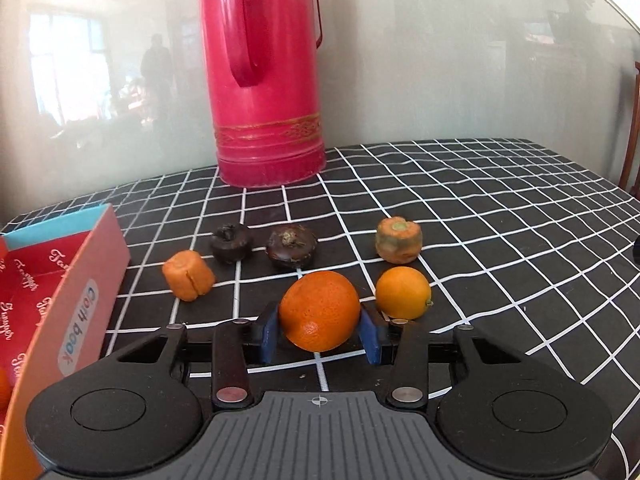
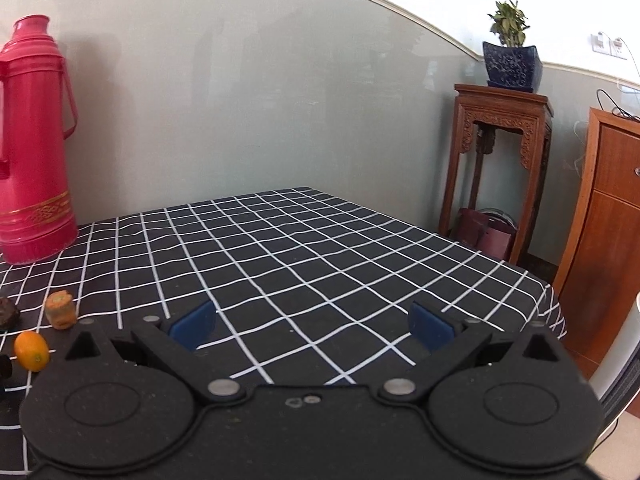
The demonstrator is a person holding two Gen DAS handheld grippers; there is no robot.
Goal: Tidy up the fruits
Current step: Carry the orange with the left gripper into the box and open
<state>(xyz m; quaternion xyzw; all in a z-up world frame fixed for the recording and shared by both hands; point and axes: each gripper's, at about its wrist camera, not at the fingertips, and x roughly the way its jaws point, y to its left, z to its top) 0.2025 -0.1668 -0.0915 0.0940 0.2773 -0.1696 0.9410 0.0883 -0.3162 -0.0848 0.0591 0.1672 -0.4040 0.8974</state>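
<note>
In the left wrist view my left gripper (image 1: 319, 330) is shut on a large orange (image 1: 319, 310), its blue pads (image 1: 269, 330) pressing both sides of the fruit just above the checked tablecloth (image 1: 480, 216). A smaller yellow-orange citrus (image 1: 403, 293) lies right beside it. Behind are two dark brown fruits (image 1: 231, 241) (image 1: 292, 246), an upright carrot chunk (image 1: 398, 239) and a second carrot chunk (image 1: 188, 275) on its side. My right gripper (image 2: 312, 322) stands open over bare cloth, holding nothing; the small citrus (image 2: 32, 350) and a carrot chunk (image 2: 60, 311) show at its far left.
An open red box (image 1: 60, 304) with an orange wall stands at the left, another orange fruit at its edge. A tall red thermos (image 1: 264, 76) stands at the back by the wall. A wooden stand (image 2: 500, 160) with a potted plant and a cabinet (image 2: 608, 216) are beyond the table's right edge.
</note>
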